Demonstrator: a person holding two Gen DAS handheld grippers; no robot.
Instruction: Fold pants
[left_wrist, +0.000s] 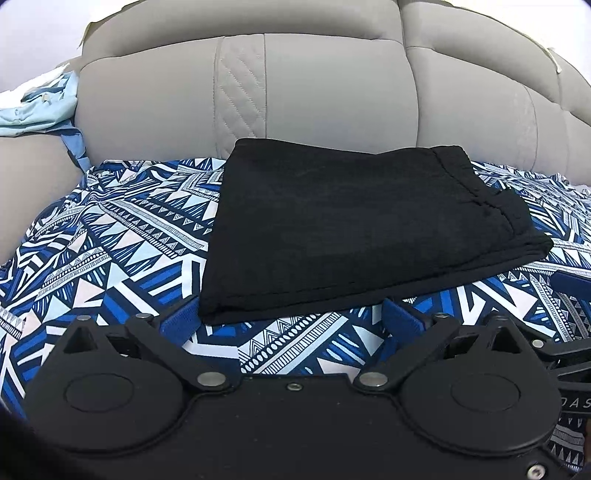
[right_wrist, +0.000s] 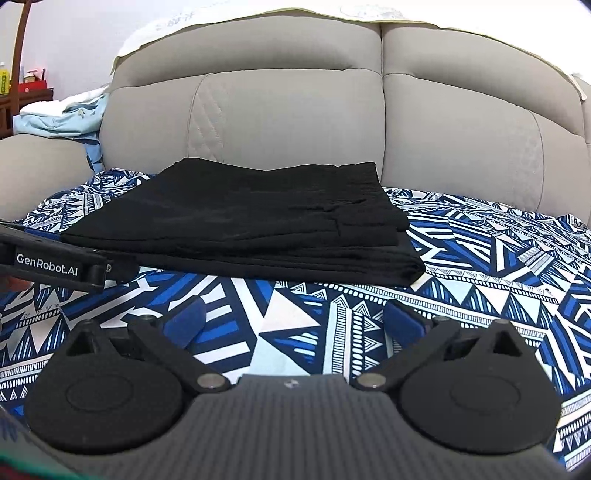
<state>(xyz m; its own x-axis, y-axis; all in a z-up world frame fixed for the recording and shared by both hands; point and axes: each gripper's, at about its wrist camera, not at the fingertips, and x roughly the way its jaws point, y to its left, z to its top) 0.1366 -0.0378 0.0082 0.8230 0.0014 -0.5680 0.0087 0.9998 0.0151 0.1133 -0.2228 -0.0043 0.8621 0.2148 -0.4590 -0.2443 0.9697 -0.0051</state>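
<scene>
The black pants (left_wrist: 354, 229) lie folded into a flat stacked rectangle on the blue and white patterned cloth (left_wrist: 110, 240) on the sofa seat. They also show in the right wrist view (right_wrist: 251, 225), with the layered edges toward the front right. My left gripper (left_wrist: 290, 319) is open and empty, just in front of the near edge of the pants. My right gripper (right_wrist: 293, 321) is open and empty, a short way in front of the pants. The left gripper's body (right_wrist: 55, 258) shows at the left of the right wrist view, beside the pants.
The grey sofa backrest (left_wrist: 314, 92) rises right behind the pants. A light blue and white heap of clothes (right_wrist: 62, 118) lies on the left armrest. The patterned cloth (right_wrist: 480, 258) spreads to the right of the pants.
</scene>
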